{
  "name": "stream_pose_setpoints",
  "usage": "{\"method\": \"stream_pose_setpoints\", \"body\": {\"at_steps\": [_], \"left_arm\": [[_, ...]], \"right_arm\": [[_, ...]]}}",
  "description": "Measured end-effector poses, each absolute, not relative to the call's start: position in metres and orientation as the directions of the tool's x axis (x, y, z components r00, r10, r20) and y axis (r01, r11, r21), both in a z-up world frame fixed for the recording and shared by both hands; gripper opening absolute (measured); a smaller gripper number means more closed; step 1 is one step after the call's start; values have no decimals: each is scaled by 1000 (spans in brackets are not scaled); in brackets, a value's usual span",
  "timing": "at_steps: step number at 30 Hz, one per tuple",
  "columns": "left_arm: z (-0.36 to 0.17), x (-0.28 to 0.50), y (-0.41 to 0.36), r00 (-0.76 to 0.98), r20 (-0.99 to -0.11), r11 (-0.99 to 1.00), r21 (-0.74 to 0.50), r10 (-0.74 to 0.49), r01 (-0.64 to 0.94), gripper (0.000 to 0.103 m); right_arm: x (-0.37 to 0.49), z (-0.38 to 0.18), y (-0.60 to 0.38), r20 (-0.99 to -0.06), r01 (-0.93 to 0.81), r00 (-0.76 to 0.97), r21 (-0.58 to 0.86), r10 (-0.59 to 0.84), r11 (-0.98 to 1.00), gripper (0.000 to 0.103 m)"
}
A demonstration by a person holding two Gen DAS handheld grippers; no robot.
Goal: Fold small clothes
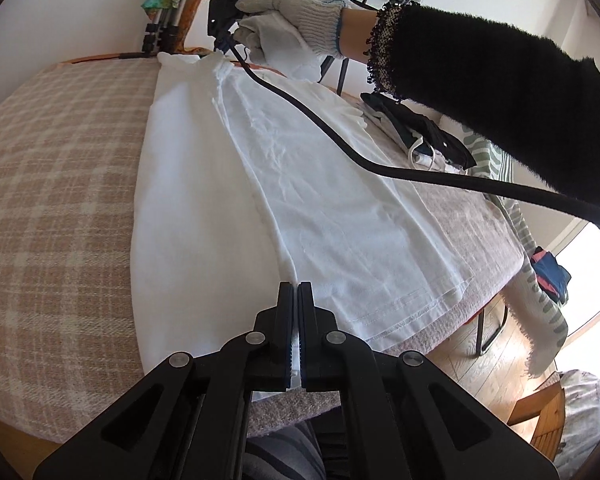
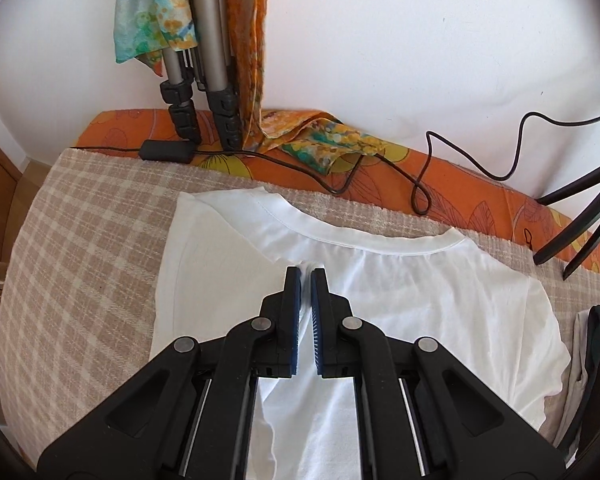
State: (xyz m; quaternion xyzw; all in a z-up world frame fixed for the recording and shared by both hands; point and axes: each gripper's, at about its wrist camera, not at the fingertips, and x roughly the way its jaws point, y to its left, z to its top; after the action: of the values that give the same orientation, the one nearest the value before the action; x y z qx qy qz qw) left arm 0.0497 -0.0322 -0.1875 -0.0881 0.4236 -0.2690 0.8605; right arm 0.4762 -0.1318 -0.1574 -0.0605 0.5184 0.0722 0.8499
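Note:
A white T-shirt (image 1: pixel 308 200) lies flat on the checked beige cloth (image 1: pixel 60 184), one long side folded over the middle. My left gripper (image 1: pixel 298 286) is shut on the folded edge near the hem. My right gripper (image 2: pixel 306 274) is shut on a pinch of the same shirt (image 2: pixel 440 300) just below the collar, at the fold line. In the left wrist view the right gripper (image 1: pixel 224 46) shows at the far end of the shirt, held by a gloved hand (image 1: pixel 288 28), its cable lying across the shirt.
A pile of dark and white clothes (image 1: pixel 424 132) lies to the right of the shirt. Tripod legs (image 2: pixel 204 92) and coloured scarves (image 2: pixel 152 12) stand at the wall behind. Black cables (image 2: pixel 420 184) cross the orange cover. A black stand (image 2: pixel 580 224) is at right.

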Motion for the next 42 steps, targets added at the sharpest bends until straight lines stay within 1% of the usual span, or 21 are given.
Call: {"method": "stream_pose_setpoints", "body": {"at_steps": [1, 2, 3, 4, 5, 6, 7, 10, 16, 19, 25, 28, 33, 36, 40, 42], "left_arm": [[-187, 50, -33, 491, -683, 838, -381, -540, 391, 1], [-187, 50, -34, 483, -685, 834, -385, -545, 395, 3], [-186, 49, -35, 472, -690, 831, -388, -549, 399, 8], [-185, 48, -38, 464, -694, 829, -387, -550, 404, 15], [-184, 46, -39, 458, -698, 828, -383, -550, 410, 24], [-182, 46, -41, 453, -700, 825, -382, -552, 416, 29], [-180, 44, -42, 455, -695, 822, -384, -558, 422, 30], [-174, 41, -42, 458, -693, 821, -378, -557, 427, 30], [-160, 35, -38, 505, -667, 831, -366, -548, 418, 30], [-152, 31, -42, 528, -650, 832, -351, -547, 430, 30], [-148, 24, -74, 515, -652, 815, -307, -556, 491, 30], [-151, 23, -96, 488, -663, 797, -296, -568, 527, 30], [-156, 21, -140, 459, -677, 758, -232, -576, 610, 30], [-160, 21, -164, 433, -679, 732, -231, -593, 641, 30], [-164, 16, -202, 393, -689, 688, -213, -609, 693, 30], [-168, 15, -221, 367, -702, 662, -198, -611, 723, 34]], "right_arm": [[477, -159, -137, -893, -173, 445, -14, 66, 985, 9], [478, -159, -142, -899, -158, 433, -1, 68, 987, 14], [478, -159, -147, -902, -143, 426, 6, 67, 990, 29], [477, -156, -152, -897, -133, 438, 8, 66, 991, 41], [475, -151, -157, -887, -127, 457, 9, 66, 992, 45], [472, -145, -163, -878, -123, 473, 16, 73, 992, 50], [470, -139, -169, -871, -119, 483, 35, 89, 992, 54], [456, -122, -190, -854, -110, 499, 104, 146, 988, 54], [416, -83, -233, -809, -129, 550, 165, 209, 978, 55], [391, -62, -258, -784, -140, 578, 179, 227, 974, 55], [344, -31, -315, -746, -161, 620, 181, 242, 970, 55], [325, -29, -346, -745, -149, 628, 165, 222, 975, 55], [302, -42, -398, -758, -130, 615, 173, 216, 976, 55], [293, -52, -424, -769, -113, 605, 174, 207, 978, 55], [289, -69, -451, -789, -80, 583, 182, 194, 980, 60], [289, -78, -461, -793, -73, 574, 199, 204, 977, 60]]}}
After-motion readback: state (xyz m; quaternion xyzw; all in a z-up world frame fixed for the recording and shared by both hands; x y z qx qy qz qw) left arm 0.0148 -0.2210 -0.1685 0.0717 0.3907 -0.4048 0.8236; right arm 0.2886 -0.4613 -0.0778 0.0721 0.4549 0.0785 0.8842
